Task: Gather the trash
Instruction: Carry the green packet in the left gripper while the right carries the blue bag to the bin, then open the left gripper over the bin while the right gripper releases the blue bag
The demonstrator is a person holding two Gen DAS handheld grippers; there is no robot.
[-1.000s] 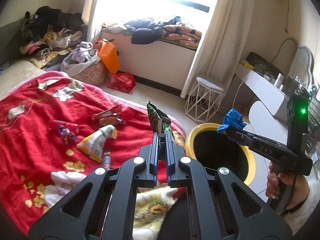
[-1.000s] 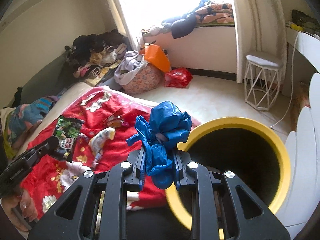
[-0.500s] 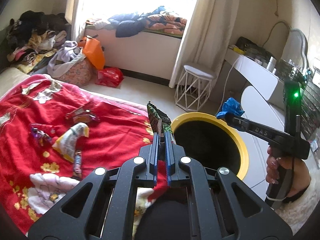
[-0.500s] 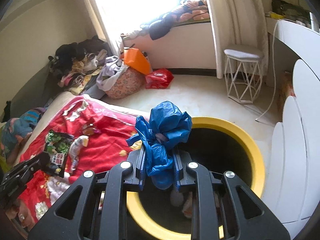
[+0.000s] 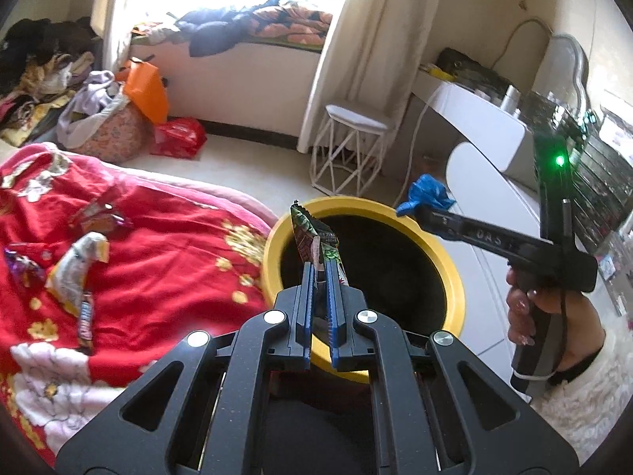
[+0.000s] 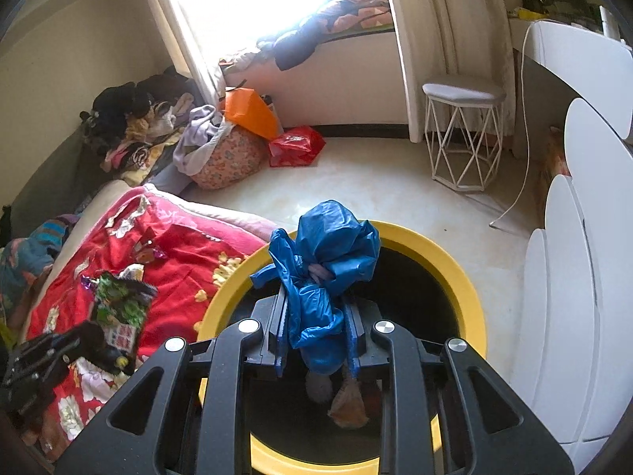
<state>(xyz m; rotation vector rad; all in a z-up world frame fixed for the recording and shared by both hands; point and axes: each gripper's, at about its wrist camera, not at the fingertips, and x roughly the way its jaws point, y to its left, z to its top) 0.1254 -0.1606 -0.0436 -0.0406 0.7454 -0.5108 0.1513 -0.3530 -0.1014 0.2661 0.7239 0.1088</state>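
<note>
Left wrist view: the left gripper (image 5: 320, 277) pinches one green snack wrapper (image 5: 312, 237) over one yellow-rimmed bin (image 5: 273, 261); four wrappers (image 5: 79, 273) lie on the red blanket (image 5: 166, 277).

Right wrist view: the right gripper (image 6: 316, 316) clamps one crumpled blue bag (image 6: 332, 245) above the bin, beside a white stool (image 6: 463, 134).

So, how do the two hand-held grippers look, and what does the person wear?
Both the left gripper and the right gripper are black plastic with blue-edged fingers and silver bolts. The right one has a pistol handle, a green light, pale lettering and a thin black cable. A fluffy white sleeve shows.
</note>
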